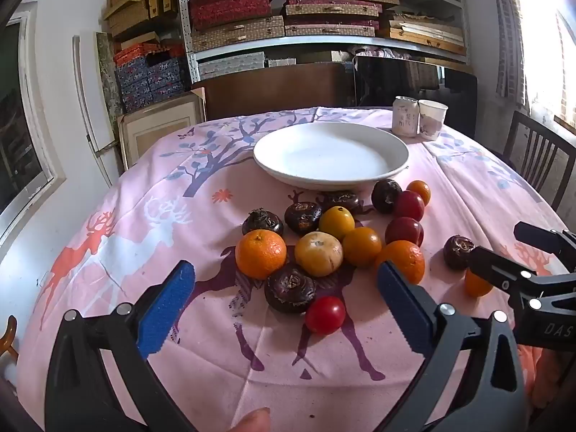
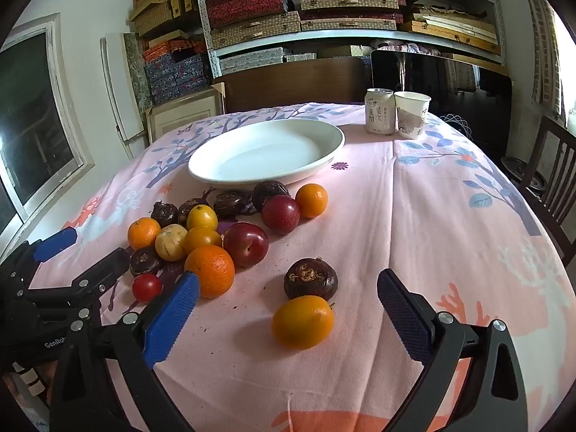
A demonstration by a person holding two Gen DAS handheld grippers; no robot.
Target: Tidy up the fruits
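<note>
Right now both tools hang tilted down over the bench [image 2: 432,216], each with its jaws spread wide and nothing between the pads.

Start with the left hand-held gripper [image 1: 286,304]: directly in the gap between its blue pads lie a dark water chestnut [image 1: 289,288] and, just in front of it toward the tool, a small red tomato [image 1: 325,315]. Just beyond those sits the main heap of fruit, tightly packed: a mandarin [image 1: 261,253] toward the left pad, a pale yellow fruit [image 1: 318,253] touching it, and a second mandarin [image 1: 405,259] partly hidden behind the right pad.

The right hand-held gripper [image 2: 288,297] hangs beside it, over the two strays that lie apart from the heap. A kumquat [image 2: 302,322] rests between its spread fingers, and a second water chestnut [image 2: 310,278] sits just behind it, touching or nearly so. A big orange [image 2: 210,270] lies close by its left pad, with two red plums [image 2: 246,243] further on.

Beyond the heap, the white plate [image 2: 266,176] stands bare, with dark chestnuts right up against its near rim. Well behind it, at the far edge of the pink cloth, a can [image 2: 379,111] and a paper cup [image 2: 412,113] stand side by side.
</note>
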